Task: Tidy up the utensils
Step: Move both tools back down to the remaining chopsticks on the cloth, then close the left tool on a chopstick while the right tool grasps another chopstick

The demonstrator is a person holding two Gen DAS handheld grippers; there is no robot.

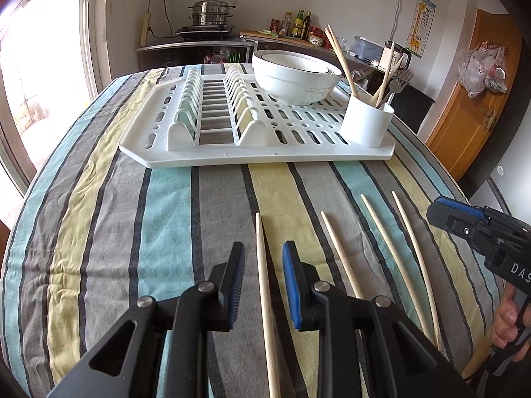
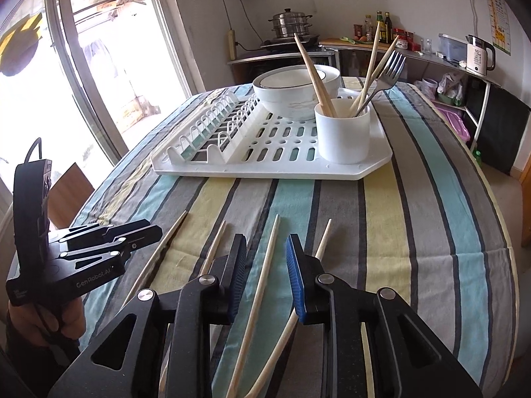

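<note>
Several wooden chopsticks lie side by side on the striped tablecloth. My left gripper is open low over the leftmost chopstick, which runs between its fingers without touching the pads. My right gripper is open too, straddling another chopstick. A further chopstick passes under its right finger. Each gripper shows in the other's view: the right gripper and the left gripper. A white utensil cup on the rack's near right corner holds several chopsticks and a fork.
A white drying rack sits across the far half of the table, with stacked white bowls on it. The table drops off at the right edge. A person's hands hold the grippers.
</note>
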